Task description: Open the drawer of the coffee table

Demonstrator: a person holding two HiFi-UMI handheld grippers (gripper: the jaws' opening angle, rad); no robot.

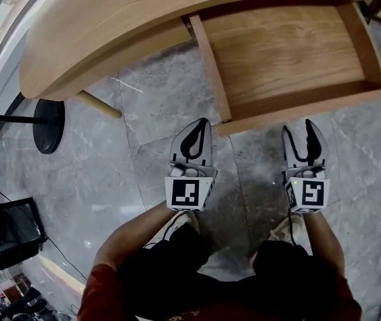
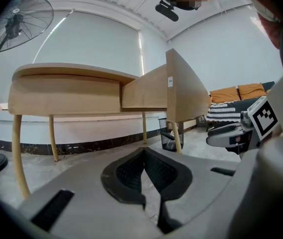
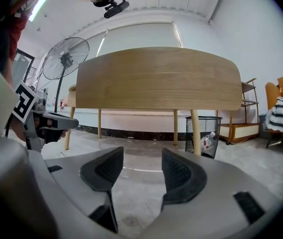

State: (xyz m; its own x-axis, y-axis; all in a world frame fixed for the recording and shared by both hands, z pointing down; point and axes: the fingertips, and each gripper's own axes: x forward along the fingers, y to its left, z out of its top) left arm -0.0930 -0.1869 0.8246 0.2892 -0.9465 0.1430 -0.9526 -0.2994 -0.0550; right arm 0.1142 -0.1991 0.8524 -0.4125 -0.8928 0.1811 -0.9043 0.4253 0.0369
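The drawer (image 1: 290, 52) sits in the upper right of the head view, drawn well out from under the coffee table (image 1: 110, 32), its bare wooden bottom showing and nothing inside. By that, the opening looks done or nearly so; at most a last bit of travel is left, and I cannot tell whether it has reached its stop.

The drawer's front panel (image 1: 311, 105) runs across the middle right, just above both tools and apart from them. The left gripper (image 1: 197, 134) at lower centre has its jaws closed together on nothing. The right gripper (image 1: 299, 134) beside it is released, its jaws spread with only floor (image 1: 130, 179) between them.

Room to move lies on the grey floor at centre and left. The table leg (image 1: 100, 104) and fan base (image 1: 48, 126) stand well off at left.
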